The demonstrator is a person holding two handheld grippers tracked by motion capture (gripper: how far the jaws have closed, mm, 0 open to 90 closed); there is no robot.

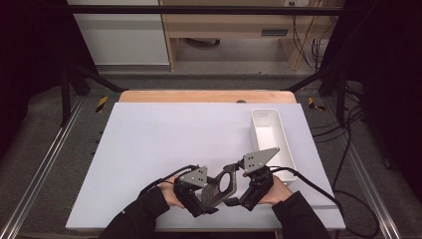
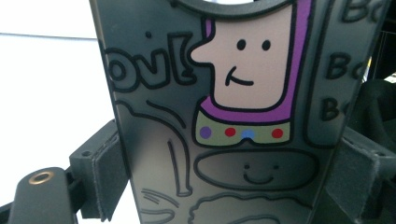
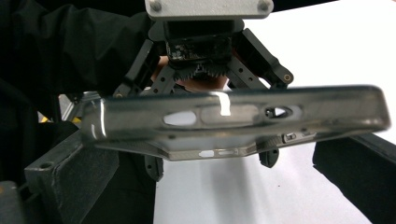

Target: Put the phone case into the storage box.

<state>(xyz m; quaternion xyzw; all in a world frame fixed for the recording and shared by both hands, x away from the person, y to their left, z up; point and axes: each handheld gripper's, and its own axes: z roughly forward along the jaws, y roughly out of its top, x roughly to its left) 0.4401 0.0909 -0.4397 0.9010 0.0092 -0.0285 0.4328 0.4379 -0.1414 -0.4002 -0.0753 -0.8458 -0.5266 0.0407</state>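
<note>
Holding the phone case [image 1: 221, 183] low at the frame's centre, our left gripper [image 1: 199, 191] clamps its two long edges; its long axis runs rightward toward our right gripper [image 1: 244, 191], whose jaws stand apart around its end.

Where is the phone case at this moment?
In the high view the phone case is near the table's front edge, held off the surface between the left gripper and the right gripper, in front of the white bin.

One phone case [image 1: 221, 185], one white bin [image 1: 271, 137], two tools
</note>
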